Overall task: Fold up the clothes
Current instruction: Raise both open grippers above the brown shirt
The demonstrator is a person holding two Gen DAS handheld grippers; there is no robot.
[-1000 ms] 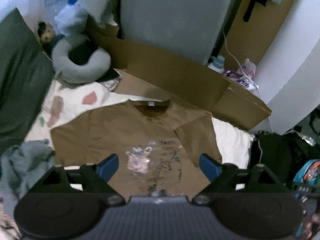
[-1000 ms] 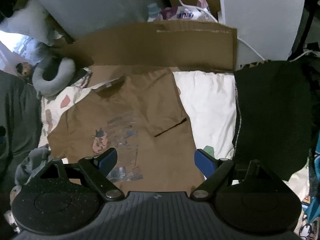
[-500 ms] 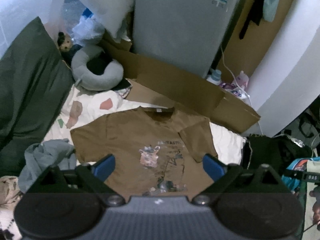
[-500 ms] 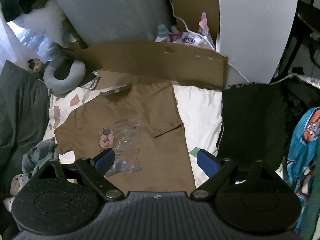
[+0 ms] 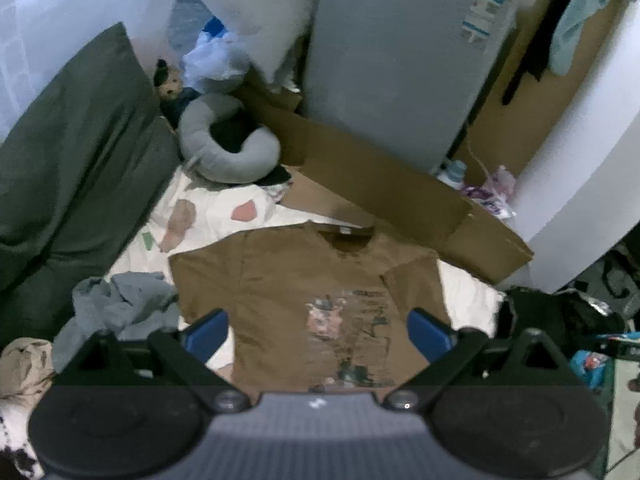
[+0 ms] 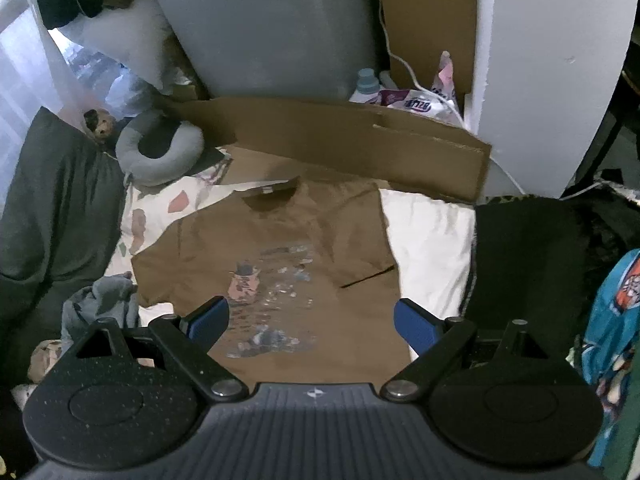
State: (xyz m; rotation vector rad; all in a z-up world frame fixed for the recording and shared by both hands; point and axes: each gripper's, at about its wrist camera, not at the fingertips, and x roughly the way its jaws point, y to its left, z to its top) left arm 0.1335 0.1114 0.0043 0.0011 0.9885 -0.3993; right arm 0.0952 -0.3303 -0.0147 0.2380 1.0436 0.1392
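White bedding (image 6: 428,236) under brown T-shirt (image 5: 288,280) — print wording unreadable — both grippers' jaws apart.

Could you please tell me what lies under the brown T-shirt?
The brown T-shirt lies spread on a white patterned bedsheet; its collar end reaches the cardboard. What is directly beneath its middle is covered.

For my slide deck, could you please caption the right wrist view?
Open right gripper above a brown T-shirt spread flat, its right sleeve folded in.
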